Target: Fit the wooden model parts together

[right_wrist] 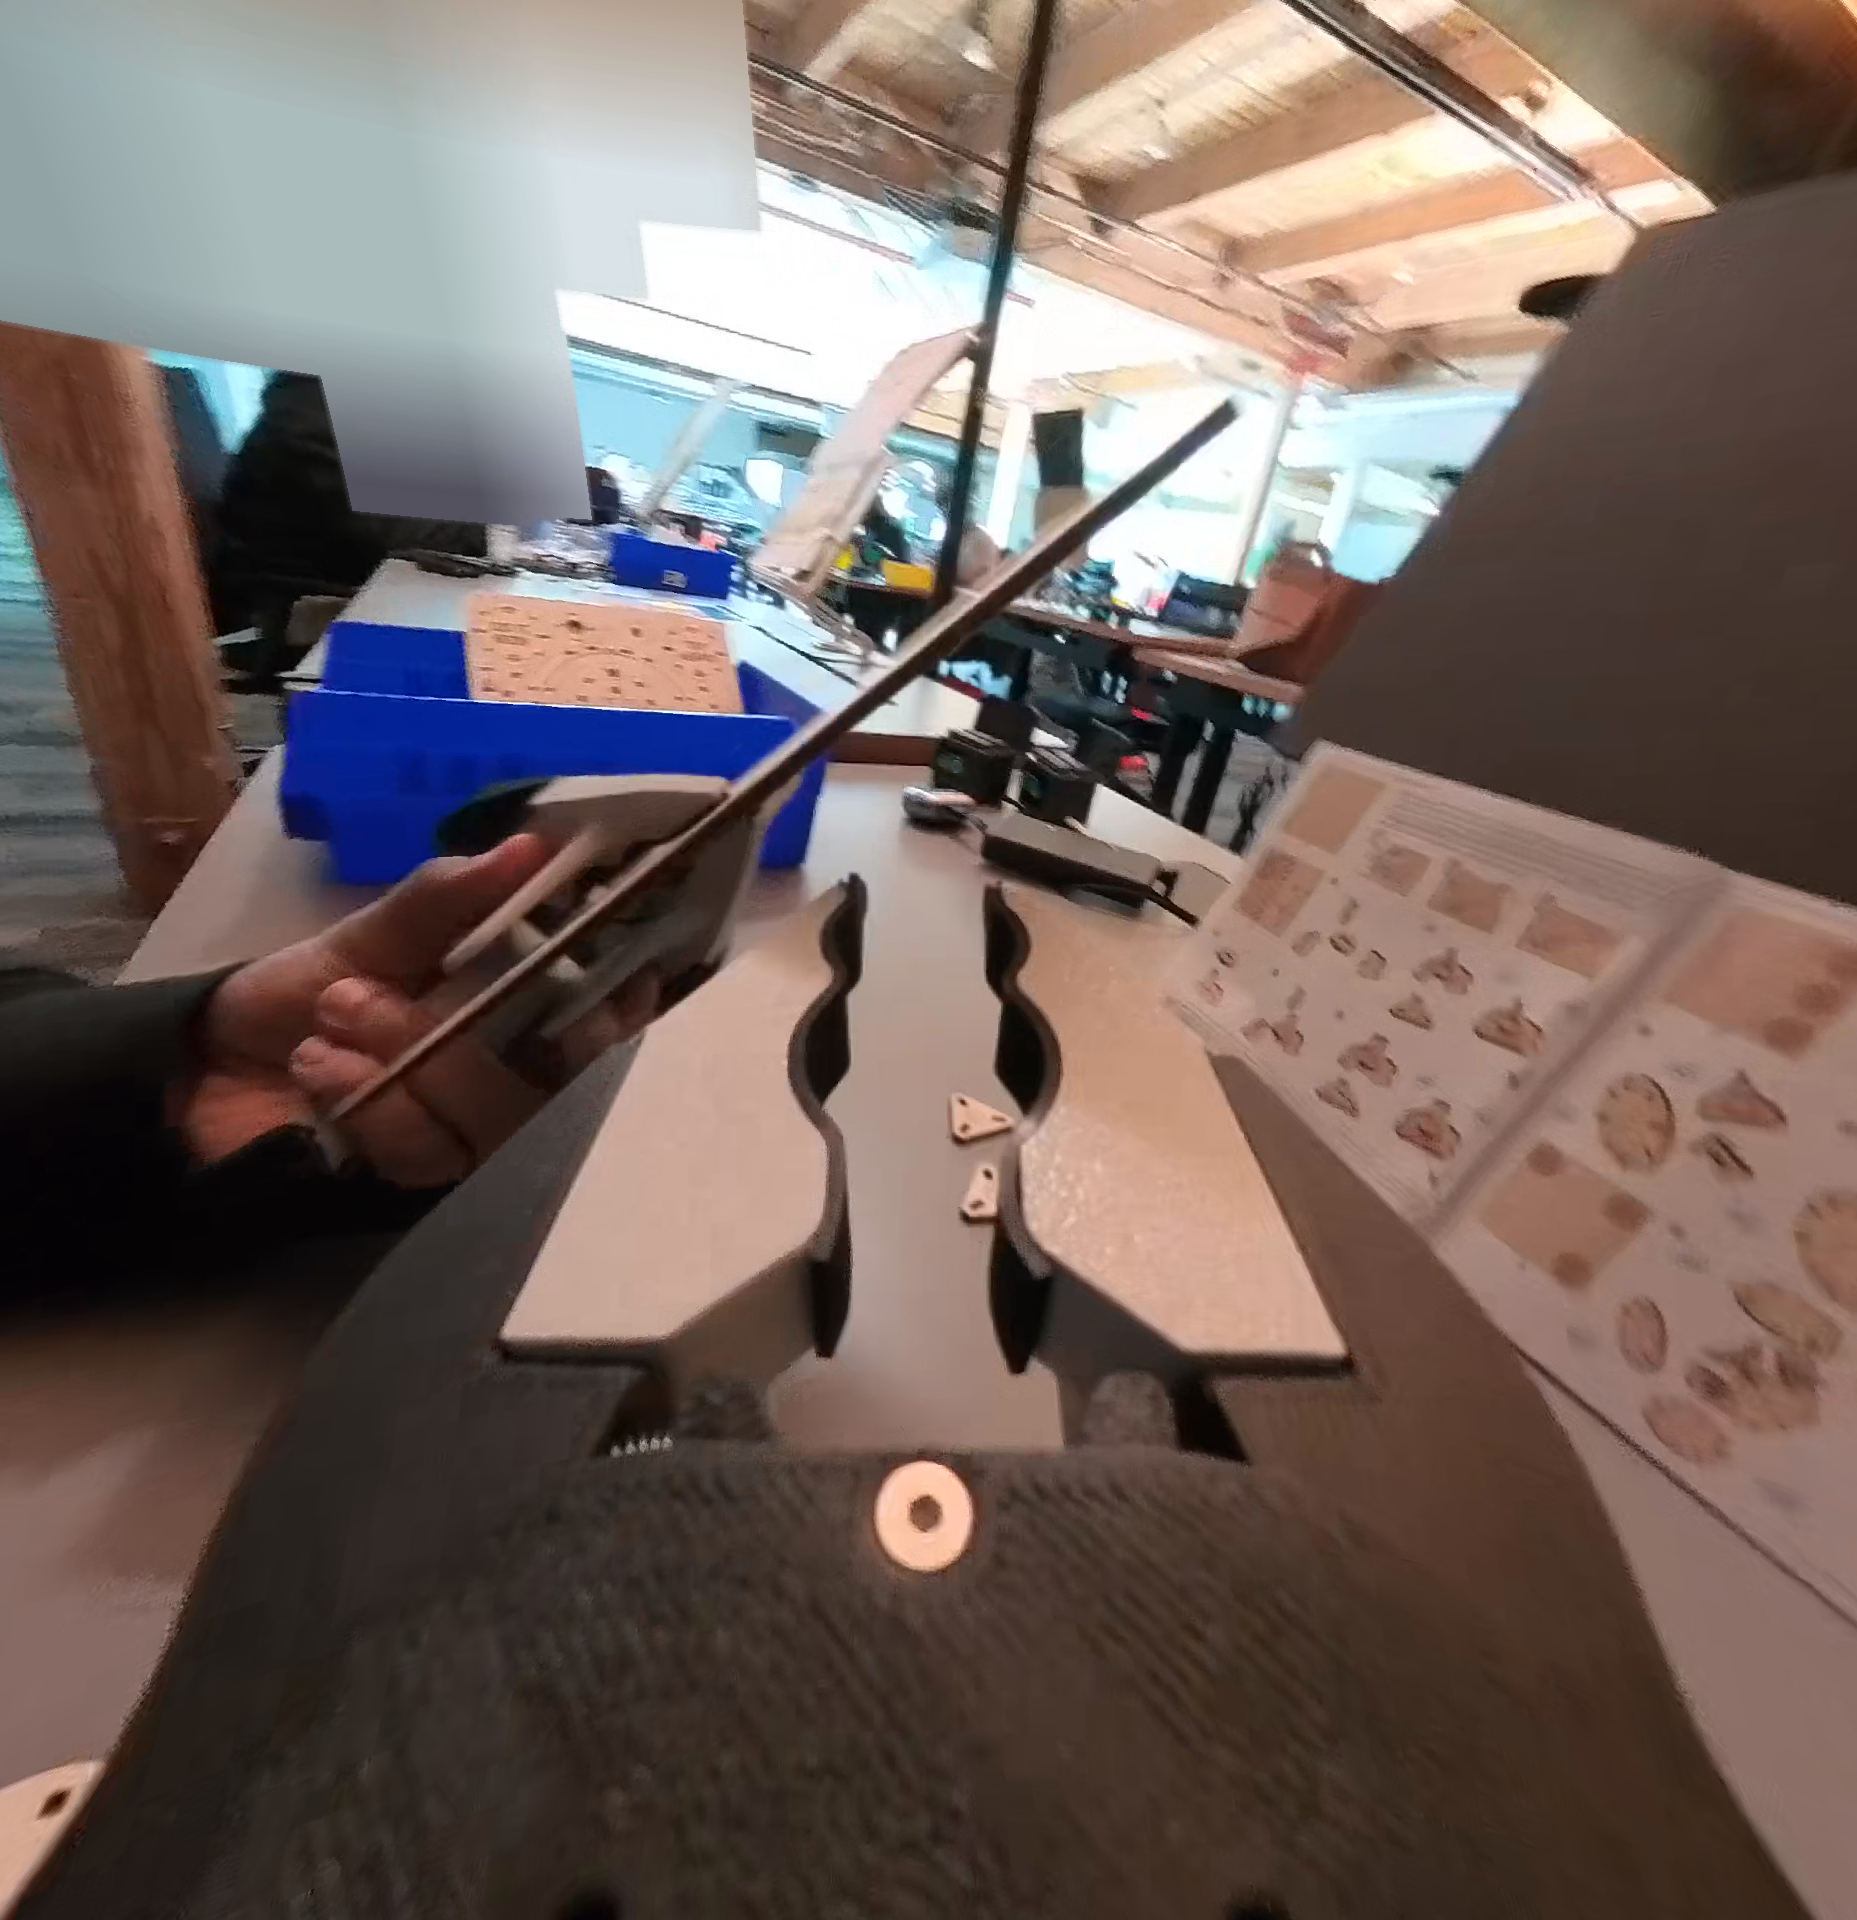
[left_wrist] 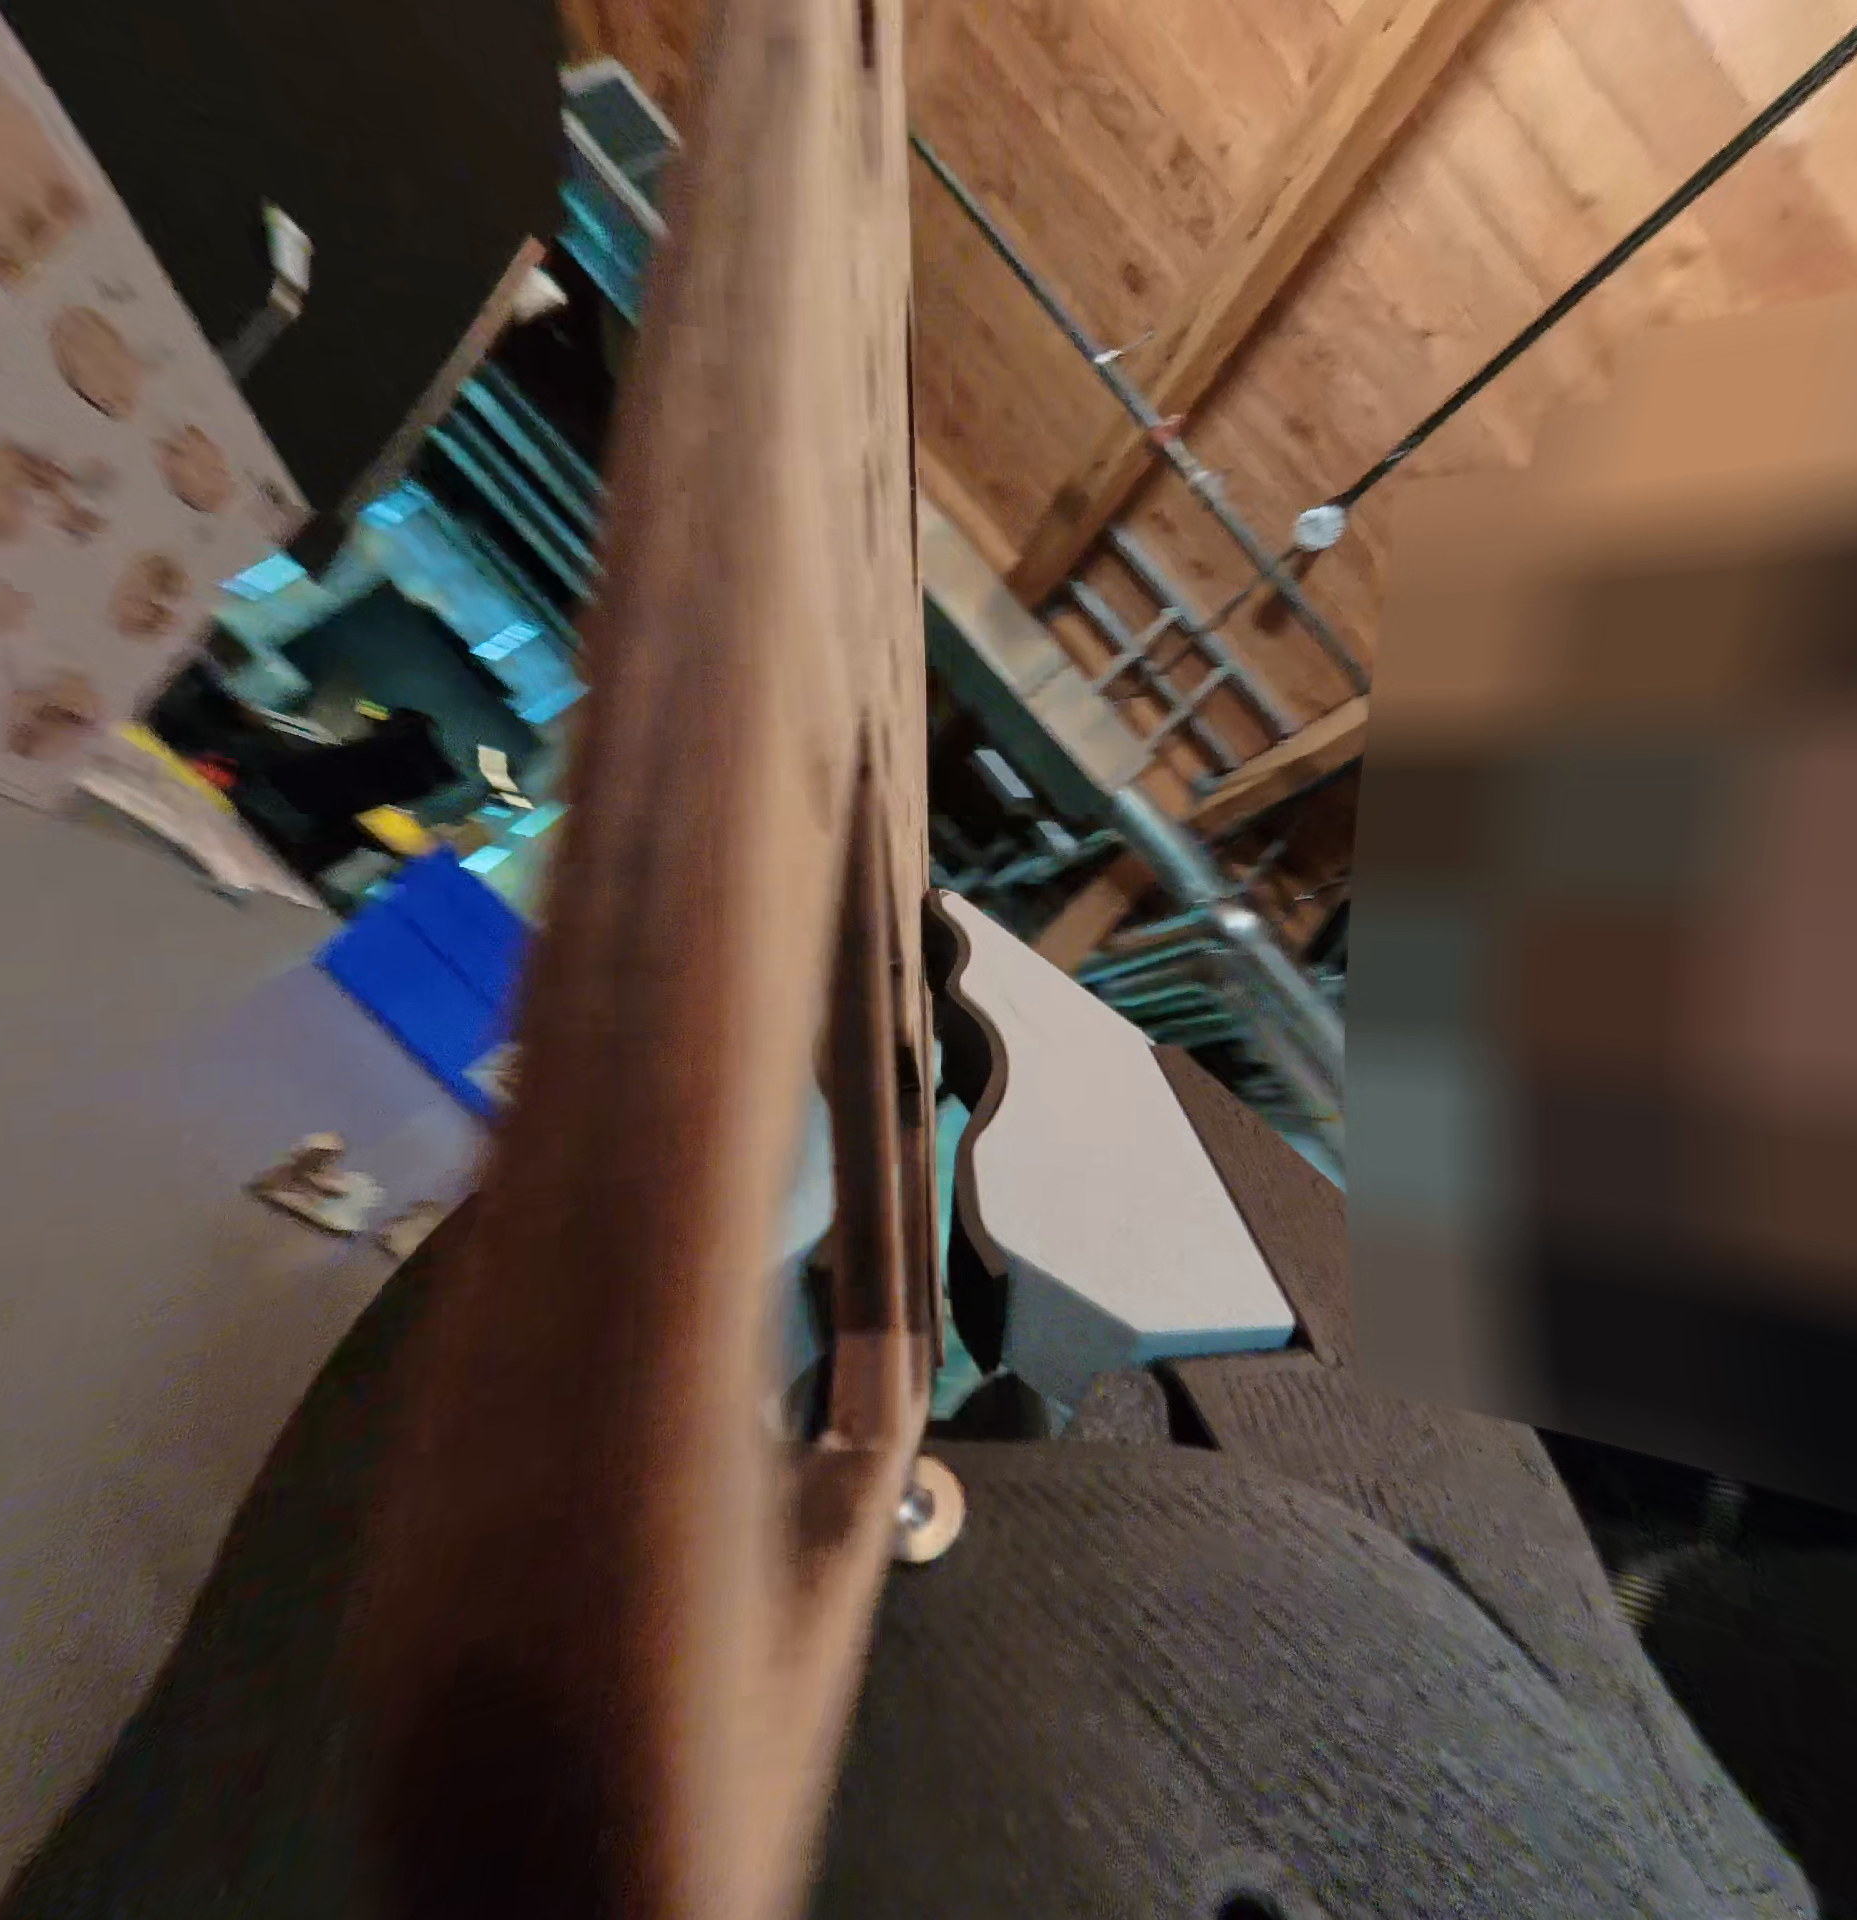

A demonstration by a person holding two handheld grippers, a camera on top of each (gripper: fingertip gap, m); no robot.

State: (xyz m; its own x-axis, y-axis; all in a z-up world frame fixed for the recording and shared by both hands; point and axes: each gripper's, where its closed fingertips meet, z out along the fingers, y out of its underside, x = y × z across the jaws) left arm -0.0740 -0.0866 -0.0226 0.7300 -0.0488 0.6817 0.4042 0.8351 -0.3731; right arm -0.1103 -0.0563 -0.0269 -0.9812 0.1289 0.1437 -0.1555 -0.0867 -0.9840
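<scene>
**Grippers**
- L gripper (right_wrist: 726,831): held in a hand (right_wrist: 384,1039), at the left of the R wrist view. Jaws clamped flat on a thin wooden board (right_wrist: 965,621), gripped near its lower end.
- In the L wrist view the board covers the centre of the frame. Only the R-side finger (left_wrist: 1059,1143) shows, lying against the board face. The other finger is hidden behind the board.
- R gripper (right_wrist: 924,904): jaws apart, nothing between the pads. Held low over the table (right_wrist: 882,831), pointing away toward the far side.

**Board position and axis**
- Seen edge-on from the R gripper, raised off the table.
- Long axis runs diagonally, from low and near-left at the hand to high and far-right. The free end stands above and beyond the R fingertips.
- Board lies left of and above the R gripper and is not touching it.

**Nearby items**
- Two small wooden triangles (right_wrist: 979,1117) lie flat on the table under the gap of the R jaws, toward the R-side finger. Contact with that finger cannot be judged.
- Open booklet (right_wrist: 1526,1039) with printed part diagrams is propped at the right, beside the R gripper.
- Blue bin (right_wrist: 404,769) sits far-left behind the L gripper, with a cut wooden sheet (right_wrist: 602,655) lying across its top.
- Black adapter (right_wrist: 1069,857) sits on the table beyond the R fingertips.
</scene>
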